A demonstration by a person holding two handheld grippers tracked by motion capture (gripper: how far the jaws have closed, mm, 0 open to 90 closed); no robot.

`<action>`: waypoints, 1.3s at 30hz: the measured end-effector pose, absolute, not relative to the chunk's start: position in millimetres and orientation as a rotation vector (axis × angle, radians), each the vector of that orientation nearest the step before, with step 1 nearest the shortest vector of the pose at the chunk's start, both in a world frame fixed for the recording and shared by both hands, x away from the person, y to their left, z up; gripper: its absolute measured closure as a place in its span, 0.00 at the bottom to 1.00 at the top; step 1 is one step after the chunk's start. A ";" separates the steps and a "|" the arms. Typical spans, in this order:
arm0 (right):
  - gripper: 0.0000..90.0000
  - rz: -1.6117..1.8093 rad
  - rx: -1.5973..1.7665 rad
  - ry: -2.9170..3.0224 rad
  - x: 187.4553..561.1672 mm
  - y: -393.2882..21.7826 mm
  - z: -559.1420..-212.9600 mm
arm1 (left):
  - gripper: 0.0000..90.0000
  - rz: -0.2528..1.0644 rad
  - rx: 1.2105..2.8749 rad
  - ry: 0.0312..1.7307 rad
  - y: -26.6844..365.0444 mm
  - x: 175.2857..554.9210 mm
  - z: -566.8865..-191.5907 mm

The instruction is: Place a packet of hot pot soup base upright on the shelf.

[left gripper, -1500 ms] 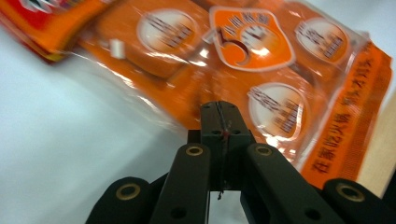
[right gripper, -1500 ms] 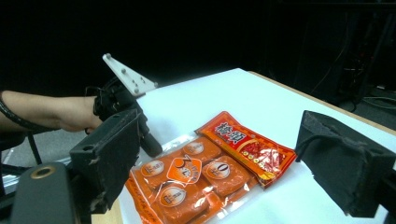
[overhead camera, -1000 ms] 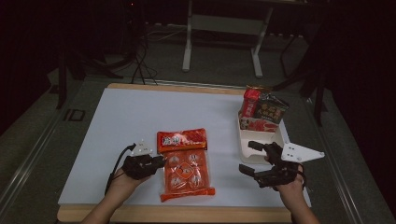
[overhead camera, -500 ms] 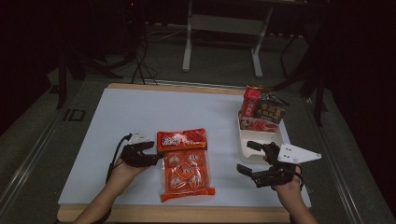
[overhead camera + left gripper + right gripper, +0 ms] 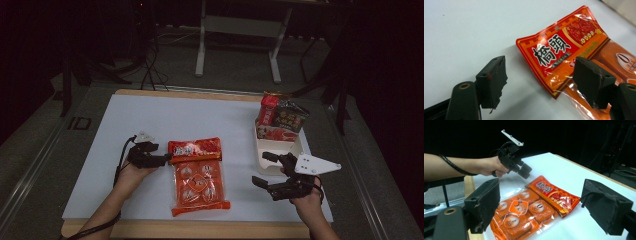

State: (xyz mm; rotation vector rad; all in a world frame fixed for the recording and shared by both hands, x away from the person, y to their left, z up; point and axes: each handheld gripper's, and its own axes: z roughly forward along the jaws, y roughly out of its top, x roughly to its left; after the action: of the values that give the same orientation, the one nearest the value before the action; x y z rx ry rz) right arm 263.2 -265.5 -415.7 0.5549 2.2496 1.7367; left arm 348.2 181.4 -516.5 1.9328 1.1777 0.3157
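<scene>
On the white bench (image 5: pixel 150 120), the left gripper (image 5: pixel 161 159) has drawn back from the orange snack packet (image 5: pixel 197 175) at mid-bench, its jaws just opened and empty. The packet looks light, crinkly and slippery; its flat red header seems the best place to grasp. The right gripper (image 5: pixel 265 170) hovers, released.

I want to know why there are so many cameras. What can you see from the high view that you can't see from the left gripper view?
High view alone: both hands, the right gripper open near a white tray with snack boxes at its far end, the wooden table edge and the dark floor. Left gripper view alone: the big black characters on the packet's red label, readable up close. Both: the orange packet on the white tabletop, and the left gripper open at its corner, nothing between the jaws.
</scene>
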 end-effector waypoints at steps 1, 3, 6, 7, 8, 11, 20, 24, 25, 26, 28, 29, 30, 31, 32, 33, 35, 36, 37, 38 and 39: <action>0.17 1.736 0.553 2.250 263.1 -265.4 -415.8 | 0.31 0.308 1.925 1.175 181.4 349.9 -517.6; 0.17 1.733 0.555 2.253 263.2 -265.2 -416.0 | 0.31 0.300 1.933 1.179 180.1 354.3 -520.4; 0.17 1.732 0.560 2.259 263.8 -264.9 -416.6 | 0.32 0.285 1.956 1.178 175.6 361.7 -524.3; 0.17 1.732 0.560 2.260 263.7 -264.8 -416.7 | 0.32 0.286 1.958 1.183 174.7 363.5 -525.2; 0.17 1.732 0.560 2.261 263.6 -264.9 -416.8 | 0.33 0.280 1.963 1.187 173.4 366.6 -527.0; 0.17 1.731 0.560 2.261 263.5 -265.5 -417.2 | 0.35 0.275 1.971 1.206 171.1 373.8 -531.2; 0.17 1.732 0.564 2.256 263.2 -268.4 -416.9 | 0.40 0.240 1.984 1.223 169.2 385.7 -539.1; 0.17 1.732 0.566 2.258 263.5 -269.0 -417.3 | 0.45 0.212 1.986 1.204 167.9 387.7 -539.3; 0.17 1.732 0.567 2.259 263.5 -269.0 -417.4 | 0.46 0.205 1.987 1.195 167.5 387.9 -539.2; 0.17 1.732 0.567 2.259 263.5 -269.0 -417.4 | 0.50 0.177 1.985 1.180 166.7 388.2 -539.4; 0.17 1.733 0.569 2.261 263.6 -269.0 -417.4 | 0.53 0.171 2.001 1.161 162.2 388.0 -539.1; 0.17 1.734 0.567 2.261 263.6 -269.0 -417.4 | 0.58 0.161 2.011 1.150 160.2 388.1 -539.1; 0.17 1.733 0.566 2.262 263.6 -268.9 -417.5 | 0.59 0.177 2.022 1.151 157.7 387.8 -538.5; 0.17 1.732 0.566 2.263 263.7 -268.8 -417.5 | 0.63 0.165 2.028 1.142 156.4 388.0 -538.0; 0.17 1.732 0.565 2.264 263.8 -268.7 -417.6 | 0.68 0.152 2.034 1.132 153.2 387.8 -537.9; 0.17 1.731 0.564 2.263 263.9 -268.5 -417.6 | 0.68 0.169 2.053 1.131 150.4 387.5 -537.4; 0.17 1.731 0.564 2.264 263.9 -268.5 -417.5 | 0.72 0.178 2.063 1.144 146.5 387.6 -536.2; 0.18 1.729 0.563 2.264 263.8 -268.4 -417.4 | 0.72 0.193 2.071 1.150 144.5 387.2 -535.6; 0.18 1.730 0.563 2.264 263.8 -268.3 -417.5 | 0.72 0.205 2.082 1.156 142.2 386.6 -534.7; 0.18 1.731 0.563 2.265 263.9 -268.2 -417.5 | 0.72 0.217 2.094 1.157 140.2 386.0 -534.2; 0.18 1.728 0.562 2.266 263.9 -268.0 -417.7 | 0.74 0.240 2.107 1.167 137.7 385.4 -533.2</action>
State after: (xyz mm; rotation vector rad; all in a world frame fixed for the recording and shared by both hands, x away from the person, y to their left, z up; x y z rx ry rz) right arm 263.9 -268.0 -417.7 0.5617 2.2657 1.7279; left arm 385.4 137.7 -533.2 2.1071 1.1675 0.2398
